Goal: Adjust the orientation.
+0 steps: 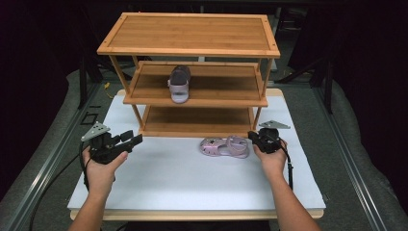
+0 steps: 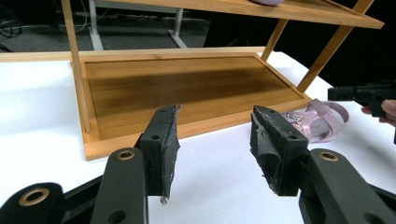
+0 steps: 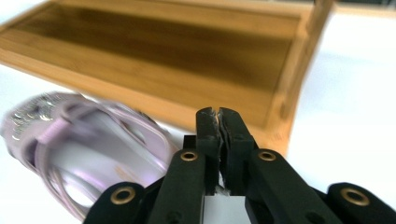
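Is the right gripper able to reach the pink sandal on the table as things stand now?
Probably yes. The right gripper sits just beside the heel of the pink sandal, and nothing lies between them on the white table. Its jaws look shut, so they would have to open first.

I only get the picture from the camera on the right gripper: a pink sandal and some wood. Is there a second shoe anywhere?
Observer: Yes, a matching sandal stands on the middle shelf of a three-level wooden rack.
Operator: Where is the other gripper?
Observer: The left gripper hovers over the white table, jaws open and empty.
Operator: Is my gripper holding the pink sandal?
Observer: No. The right gripper is shut, just beside the pink sandal at its heel end.
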`<state>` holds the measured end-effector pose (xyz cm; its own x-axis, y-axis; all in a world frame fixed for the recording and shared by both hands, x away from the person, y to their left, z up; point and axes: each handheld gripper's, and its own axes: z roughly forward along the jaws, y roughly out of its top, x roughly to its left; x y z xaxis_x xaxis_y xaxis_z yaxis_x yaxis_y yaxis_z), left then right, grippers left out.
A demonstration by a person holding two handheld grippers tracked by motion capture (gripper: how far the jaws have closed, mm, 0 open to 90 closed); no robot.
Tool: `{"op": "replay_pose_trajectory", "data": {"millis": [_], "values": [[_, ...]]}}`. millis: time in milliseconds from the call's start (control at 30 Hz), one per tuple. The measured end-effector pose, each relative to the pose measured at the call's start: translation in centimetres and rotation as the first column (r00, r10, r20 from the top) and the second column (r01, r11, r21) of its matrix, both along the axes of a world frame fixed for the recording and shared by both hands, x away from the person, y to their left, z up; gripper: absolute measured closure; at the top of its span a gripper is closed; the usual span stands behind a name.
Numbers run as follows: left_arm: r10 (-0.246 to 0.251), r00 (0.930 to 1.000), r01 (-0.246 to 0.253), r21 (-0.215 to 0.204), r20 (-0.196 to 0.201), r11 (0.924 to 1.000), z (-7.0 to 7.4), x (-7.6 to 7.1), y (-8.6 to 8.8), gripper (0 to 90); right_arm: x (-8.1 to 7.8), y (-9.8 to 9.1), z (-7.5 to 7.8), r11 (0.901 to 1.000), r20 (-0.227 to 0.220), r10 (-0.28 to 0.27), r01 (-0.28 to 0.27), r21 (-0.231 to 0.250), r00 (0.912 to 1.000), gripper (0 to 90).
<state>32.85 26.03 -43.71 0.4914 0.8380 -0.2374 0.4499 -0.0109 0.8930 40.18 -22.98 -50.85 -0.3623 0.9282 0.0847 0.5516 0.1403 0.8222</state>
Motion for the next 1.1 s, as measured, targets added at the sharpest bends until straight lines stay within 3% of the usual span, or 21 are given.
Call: {"op": "replay_pose_trajectory", "data": {"millis": [100,200,333,433,600,700,733,767,900,933,967,1000,1033,1067,1100], "values": [[-0.001,1.0000,0.001,0.002,-0.003,1.0000,0.0,0.0,-0.1,51.4,0.0,-0.5,-1.2,0.9997,-0.056,0.025,-0.025,0.001,0.9981,89.4],[-0.002,1.0000,0.002,0.004,-0.005,1.0000,-0.1,0.0,-0.2,51.5,0.0,-0.2,-2.0,0.9979,-0.084,0.065,-0.065,-0.002,0.9943,89.8],[-0.003,1.0000,0.003,0.006,-0.007,1.0000,-0.2,0.1,-0.2,51.4,0.1,0.4,-2.7,0.9975,-0.095,0.060,-0.063,-0.033,0.9937,89.0],[0.000,1.0000,0.000,0.005,-0.007,1.0000,-0.2,0.1,-0.1,51.4,0.3,0.4,-2.9,0.9986,-0.097,0.048,-0.050,-0.019,0.9941,90.0],[0.004,1.0000,-0.004,0.003,-0.007,1.0000,-0.2,0.1,0.2,51.4,-0.5,0.1,-2.8,0.9951,-0.120,0.095,-0.098,-0.017,0.9883,90.0],[0.010,0.9999,-0.010,0.001,-0.006,1.0000,-0.1,0.0,0.2,51.4,-1.9,0.2,-2.7,0.9902,-0.127,0.139,-0.139,0.009,0.9821,90.0],[0.010,0.9999,-0.010,0.000,-0.006,0.9999,0.0,0.0,0.2,51.4,-2.4,0.3,-2.6,0.9932,-0.127,0.109,-0.113,-0.025,0.9859,90.0],[0.010,0.9999,-0.010,-0.001,-0.006,0.9999,0.0,0.0,0.2,51.4,-3.0,0.3,-2.6,0.9848,-0.131,0.174,-0.172,0.027,0.9760,90.0],[0.008,0.9999,-0.008,0.003,-0.006,1.0000,0.0,0.0,0.1,51.3,-5.7,0.8,-2.9,0.9858,-0.147,0.168,-0.166,0.021,0.9748,90.0],[0.008,0.9999,-0.008,0.004,-0.007,1.0000,0.0,0.0,0.1,51.3,-6.8,1.1,-3.0,0.9829,-0.157,0.184,-0.180,0.038,0.9703,90.0],[0.009,0.9999,-0.009,0.005,-0.008,1.0000,0.0,0.0,0.1,51.3,-6.8,1.1,-3.0,0.9829,-0.157,0.184,-0.180,0.038,0.9703,90.0],[0.009,0.9999,-0.009,0.005,-0.009,0.9999,-0.1,0.0,0.1,51.3,-7.4,1.3,-3.2,0.9725,-0.167,0.230,-0.219,0.078,0.9588,90.0],[0.009,0.9999,-0.009,0.007,-0.010,0.9999,-0.1,0.0,0.1,51.3,-8.0,1.8,-3.3,0.9730,-0.176,0.231,-0.224,0.055,0.9569,90.0],[0.012,0.9999,-0.012,0.004,-0.011,0.9999,-0.1,0.0,0.1,51.3,-8.9,2.9,-3.3,0.9656,-0.176,0.256,-0.260,0.001,0.9505,90.0],[0.012,0.9999,-0.012,0.004,-0.011,0.9999,-0.1,0.0,0.1,51.3,-8.9,2.9,-3.3,0.9656,-0.176,0.256,-0.260,0.001,0.9505,90.0]]}}
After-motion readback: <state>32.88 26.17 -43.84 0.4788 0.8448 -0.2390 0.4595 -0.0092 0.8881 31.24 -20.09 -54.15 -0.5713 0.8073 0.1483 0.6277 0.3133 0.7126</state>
